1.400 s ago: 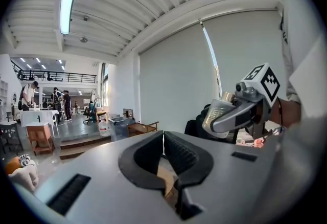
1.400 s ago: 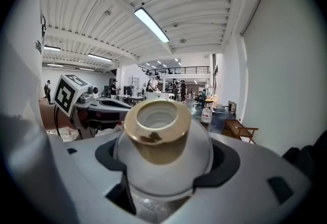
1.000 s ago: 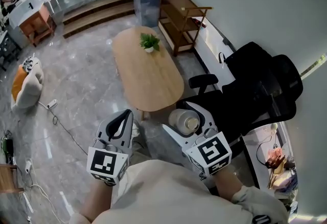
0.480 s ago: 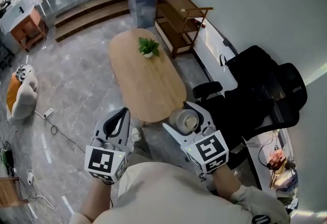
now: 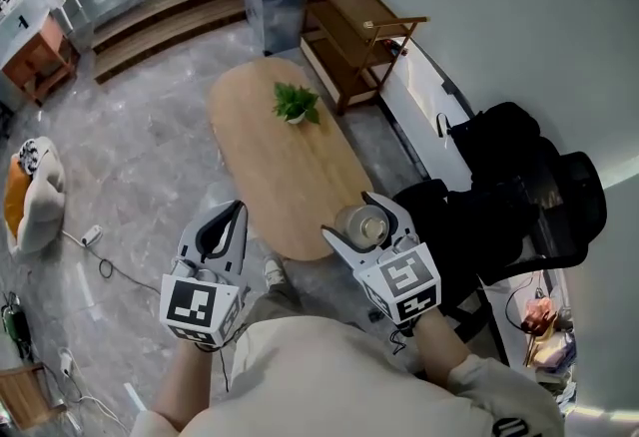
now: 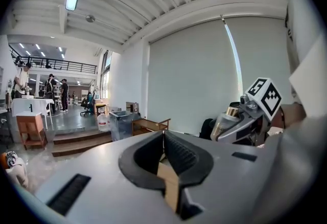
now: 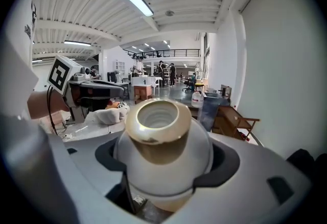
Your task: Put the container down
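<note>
Left tongs (image 6: 163,138): shut tight, ribbed pads pressed together with nothing between them; held in the air off the near left edge of the surface (image 5: 290,166).
Right tongs (image 7: 166,159): spread wide and clamped round the container (image 7: 161,141), a pale round bottle with a gold neck.
Container: in the air over the surface's near right edge, mouth open, threaded inside.
Head view only: a small potted plant (image 5: 297,104) at the surface's far end.
Left gripper view only: the container's side profile (image 6: 225,120).
</note>
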A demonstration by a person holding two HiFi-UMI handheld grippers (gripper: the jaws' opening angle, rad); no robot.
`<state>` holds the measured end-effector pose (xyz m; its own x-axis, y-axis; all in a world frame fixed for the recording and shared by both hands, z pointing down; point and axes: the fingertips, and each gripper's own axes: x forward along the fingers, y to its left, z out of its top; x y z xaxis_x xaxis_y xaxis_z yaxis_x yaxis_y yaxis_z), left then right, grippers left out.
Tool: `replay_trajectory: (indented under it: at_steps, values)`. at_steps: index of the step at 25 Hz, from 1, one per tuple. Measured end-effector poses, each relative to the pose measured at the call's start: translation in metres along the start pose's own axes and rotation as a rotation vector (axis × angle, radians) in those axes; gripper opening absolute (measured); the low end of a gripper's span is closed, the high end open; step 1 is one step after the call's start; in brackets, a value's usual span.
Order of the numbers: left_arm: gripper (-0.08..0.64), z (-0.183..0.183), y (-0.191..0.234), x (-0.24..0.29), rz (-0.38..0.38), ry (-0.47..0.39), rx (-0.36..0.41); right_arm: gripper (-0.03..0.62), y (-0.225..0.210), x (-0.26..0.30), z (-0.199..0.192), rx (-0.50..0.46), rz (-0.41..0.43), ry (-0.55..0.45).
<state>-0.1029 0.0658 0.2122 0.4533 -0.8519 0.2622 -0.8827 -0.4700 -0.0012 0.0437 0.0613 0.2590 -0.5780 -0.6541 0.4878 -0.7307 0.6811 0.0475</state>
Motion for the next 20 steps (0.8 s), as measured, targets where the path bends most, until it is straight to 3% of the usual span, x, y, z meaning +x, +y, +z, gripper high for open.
replay_trajectory:
  at_steps: [9,15,20]
  values:
    - [0.008,0.003,0.099,0.081,-0.021,0.029,0.002,0.334,-0.055,0.121,0.043,0.026,-0.048,0.039]
    - [0.008,0.010,0.137,0.134,-0.043,0.031,0.023,0.334,-0.106,0.184,0.059,0.027,-0.105,0.053]
    - [0.008,-0.008,0.148,0.173,-0.023,0.070,0.001,0.334,-0.146,0.234,0.043,0.039,-0.102,0.094]
